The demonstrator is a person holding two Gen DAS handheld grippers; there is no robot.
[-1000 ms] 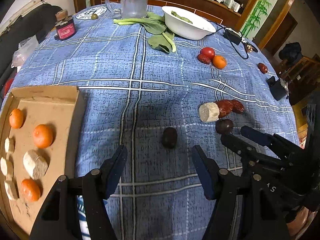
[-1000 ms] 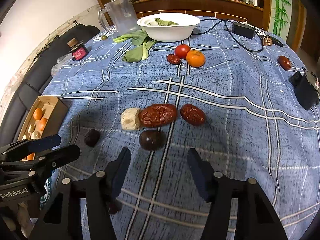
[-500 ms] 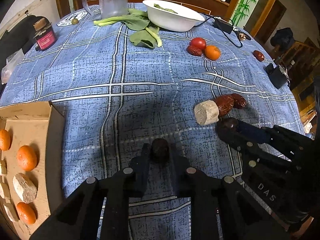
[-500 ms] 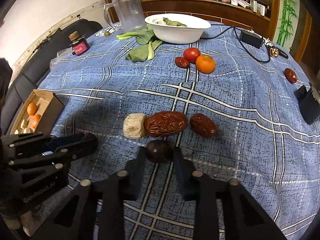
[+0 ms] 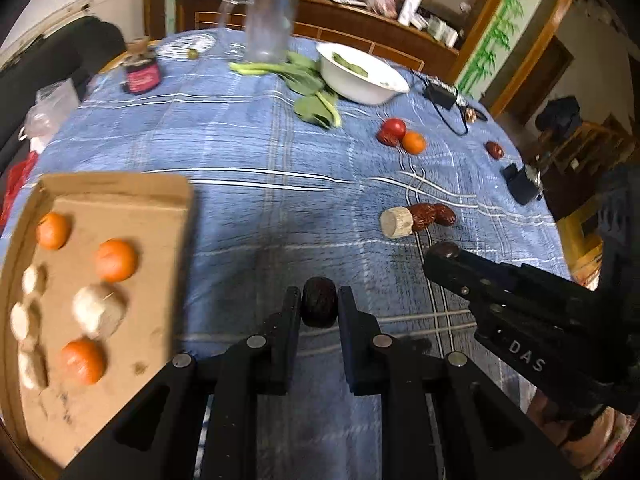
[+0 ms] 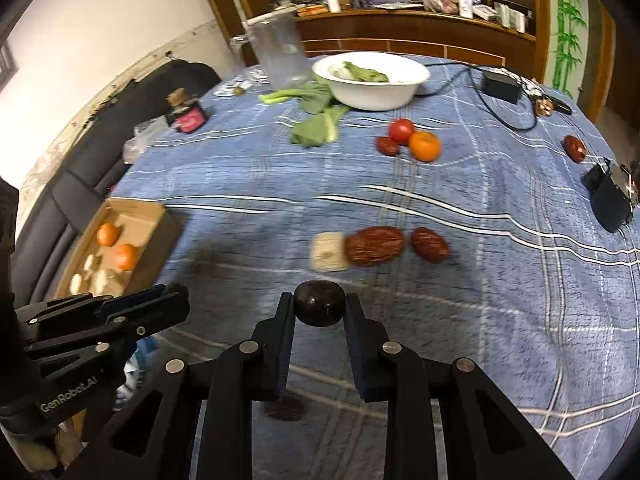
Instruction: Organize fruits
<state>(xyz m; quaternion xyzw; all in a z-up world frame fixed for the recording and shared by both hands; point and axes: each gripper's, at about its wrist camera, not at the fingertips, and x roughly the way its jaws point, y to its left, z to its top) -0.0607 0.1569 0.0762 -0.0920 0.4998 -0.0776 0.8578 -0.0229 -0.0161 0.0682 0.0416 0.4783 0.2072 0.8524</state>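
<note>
Your left gripper [image 5: 319, 308] pinched a dark fruit [image 5: 319, 307] between its fingers; your right gripper [image 6: 319, 305] pinched another dark fruit [image 6: 319, 303], dates [image 6: 374, 245] ahead

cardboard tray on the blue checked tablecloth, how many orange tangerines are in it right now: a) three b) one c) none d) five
a: the left wrist view shows three orange tangerines lying in the shallow brown cardboard tray, among several pale cut pieces. Each gripper is shut on its own dark round fruit, not a tangerine.
</note>
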